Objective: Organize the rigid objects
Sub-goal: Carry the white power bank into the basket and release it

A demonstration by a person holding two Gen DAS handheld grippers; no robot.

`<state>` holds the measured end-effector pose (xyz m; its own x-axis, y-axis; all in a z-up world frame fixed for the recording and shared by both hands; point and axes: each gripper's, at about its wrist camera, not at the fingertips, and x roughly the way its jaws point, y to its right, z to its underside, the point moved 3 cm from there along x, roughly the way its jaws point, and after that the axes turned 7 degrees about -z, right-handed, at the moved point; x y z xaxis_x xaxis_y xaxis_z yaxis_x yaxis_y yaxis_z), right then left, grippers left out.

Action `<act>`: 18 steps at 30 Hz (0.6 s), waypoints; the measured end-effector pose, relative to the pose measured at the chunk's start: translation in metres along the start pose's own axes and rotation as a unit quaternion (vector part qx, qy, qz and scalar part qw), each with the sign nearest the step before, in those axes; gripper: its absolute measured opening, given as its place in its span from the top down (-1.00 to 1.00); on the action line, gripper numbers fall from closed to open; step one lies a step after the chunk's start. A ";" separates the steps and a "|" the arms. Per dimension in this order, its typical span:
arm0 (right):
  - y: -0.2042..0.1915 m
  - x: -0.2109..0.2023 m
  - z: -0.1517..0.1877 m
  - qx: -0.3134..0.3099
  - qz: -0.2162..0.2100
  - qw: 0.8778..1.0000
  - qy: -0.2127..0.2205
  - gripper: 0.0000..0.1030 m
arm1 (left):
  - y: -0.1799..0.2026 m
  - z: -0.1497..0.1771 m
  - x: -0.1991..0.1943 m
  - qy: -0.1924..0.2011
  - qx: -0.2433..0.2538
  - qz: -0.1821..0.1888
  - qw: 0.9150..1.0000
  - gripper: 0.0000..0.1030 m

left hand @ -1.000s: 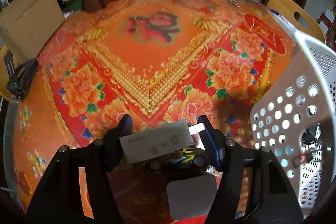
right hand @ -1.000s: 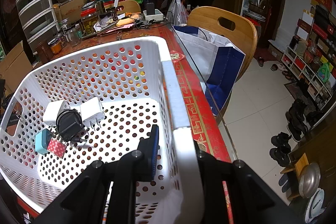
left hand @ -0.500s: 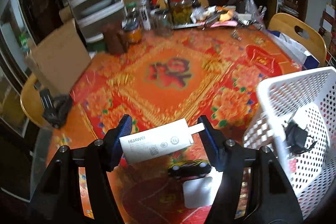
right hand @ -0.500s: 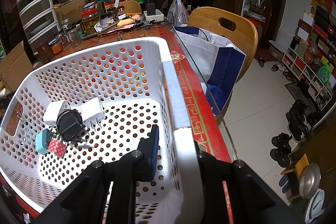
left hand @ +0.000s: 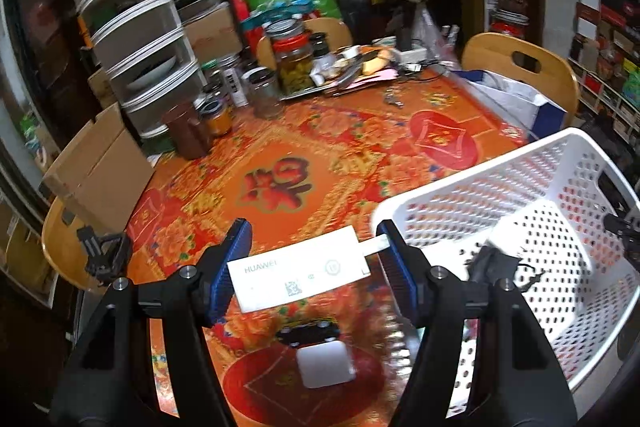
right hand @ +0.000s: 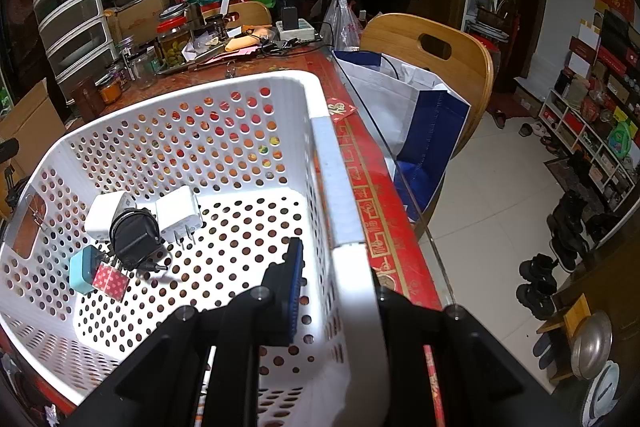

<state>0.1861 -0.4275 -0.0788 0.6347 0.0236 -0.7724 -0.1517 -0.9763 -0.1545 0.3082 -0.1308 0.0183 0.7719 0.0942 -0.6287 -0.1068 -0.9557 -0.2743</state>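
My left gripper [left hand: 312, 259] is shut on a white Huawei charger [left hand: 298, 275] and holds it in the air above the table, left of the white perforated basket [left hand: 472, 187]. Below it lie a toy car [left hand: 308, 335] and a white square adapter [left hand: 326, 365]. My right gripper [right hand: 336, 291] is shut on the basket's right wall [right hand: 340, 211]. Inside the basket lie two white plugs [right hand: 178, 213], a black adapter [right hand: 134, 237], a teal block [right hand: 82, 269] and a red dotted piece [right hand: 110, 283].
Jars [left hand: 294, 61], drawers [left hand: 136, 39] and clutter crowd the table's far edge. A cardboard box [left hand: 98, 171] stands at the left. A wooden chair [right hand: 432, 55] with a blue and white bag [right hand: 412, 115] stands right of the table edge.
My left gripper has lifted the charger up off the table and tilted back, so the room shows more. The right gripper and basket have not moved.
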 end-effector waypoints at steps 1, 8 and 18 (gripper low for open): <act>0.000 0.000 0.000 0.000 0.000 1.000 0.000 0.68 | 0.004 -0.001 -0.003 0.003 0.004 0.002 1.000 -0.21; -0.002 0.000 -0.001 -0.001 -0.002 1.000 0.001 0.68 | 0.046 -0.005 -0.018 0.011 0.042 0.022 0.999 -0.21; -0.002 -0.001 -0.001 0.000 -0.003 1.000 0.001 0.68 | 0.114 0.009 -0.011 -0.015 0.106 0.073 0.992 -0.22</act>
<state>0.1864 -0.4261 -0.0774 0.6375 0.0282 -0.7700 -0.1478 -0.9763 -0.1582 0.2818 -0.2379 -0.0124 0.7195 -0.0287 -0.6939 -0.3475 -0.8799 -0.3240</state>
